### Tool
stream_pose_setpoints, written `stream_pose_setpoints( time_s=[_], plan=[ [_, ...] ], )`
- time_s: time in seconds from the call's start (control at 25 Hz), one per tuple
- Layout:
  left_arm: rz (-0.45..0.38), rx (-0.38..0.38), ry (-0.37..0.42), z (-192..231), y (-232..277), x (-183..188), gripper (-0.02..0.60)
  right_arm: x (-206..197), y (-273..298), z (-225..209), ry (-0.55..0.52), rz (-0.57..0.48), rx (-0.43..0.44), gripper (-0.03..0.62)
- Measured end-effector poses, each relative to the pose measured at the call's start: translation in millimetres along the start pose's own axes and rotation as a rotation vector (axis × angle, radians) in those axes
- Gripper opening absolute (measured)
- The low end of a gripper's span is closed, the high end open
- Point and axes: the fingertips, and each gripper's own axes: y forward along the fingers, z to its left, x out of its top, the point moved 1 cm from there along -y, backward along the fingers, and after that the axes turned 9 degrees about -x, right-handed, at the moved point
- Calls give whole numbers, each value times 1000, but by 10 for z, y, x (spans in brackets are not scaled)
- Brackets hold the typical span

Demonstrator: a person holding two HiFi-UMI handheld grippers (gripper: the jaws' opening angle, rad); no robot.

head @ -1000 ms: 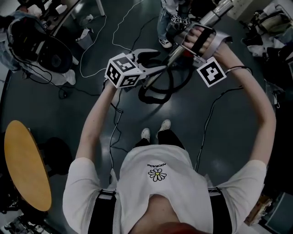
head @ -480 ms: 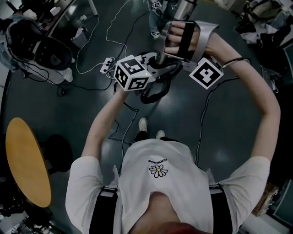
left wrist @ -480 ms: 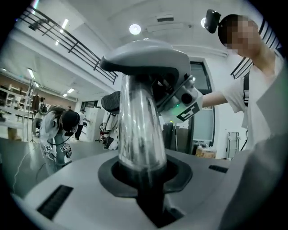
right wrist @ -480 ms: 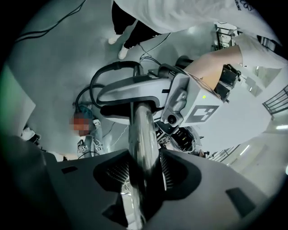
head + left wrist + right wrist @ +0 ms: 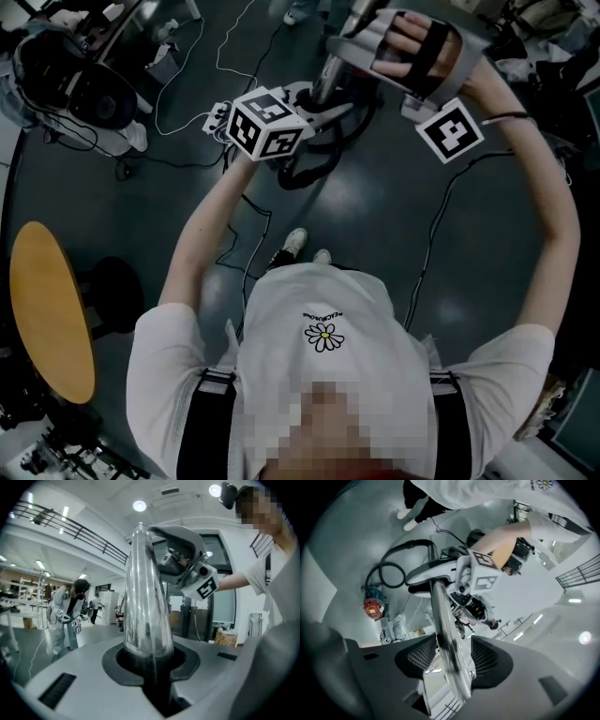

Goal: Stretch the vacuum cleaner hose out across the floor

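Both arms reach straight out in front. Left tongs are clamped on the metal tube. Right tongs have just been opening, with the tube loose between them and the pads off it.

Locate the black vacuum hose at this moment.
Head view, upper centre: the black hose hangs looped below the metal tube, above the dark floor ahead of the person's shoes.

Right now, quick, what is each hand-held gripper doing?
Left hand-held gripper: closed on the metal tube.
Right hand-held gripper: open, jaws have just been opening, the tube between them, not squeezed.
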Motion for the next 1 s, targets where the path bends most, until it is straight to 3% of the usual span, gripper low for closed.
stream_pose_setpoints(
  time_s=[0.08, 0.16, 0.24, 0.36, 0.44, 0.6, 0.68, 0.84, 1.0],
  plan=[
    [-41, 76, -91, 292, -177, 16, 86, -437, -162, -194, 126, 138, -53, 222],
    [-94, 123, -157, 432, -417, 27, 83, -705, -351, -389, 341, 265, -123, 222],
    [-136, 149, -164, 439, -557, 97, 77, -690, -524, -340, 569, 345, -146, 222],
    [-182, 188, -136, 424, -586, 277, 75, -270, -640, 120, 986, 402, -108, 222],
    [-210, 210, -141, 447, -607, 379, 75, 74, -648, 534, 1436, 461, -137, 221],
    [-253, 229, -168, 492, -696, 512, 75, 855, -596, 1410, 2613, 549, -387, 222],
    [-261, 238, -166, 484, -752, 554, 75, 1415, -450, 1667, 2973, 548, -383, 222],
    [-269, 249, -141, 404, -834, 665, 75, 2300, -157, 1991, 3439, 516, -227, 222],
    [-274, 245, -97, 239, -857, 800, 75, 2775, -66, 2477, 3720, 625, -197, 222]
  ],
)
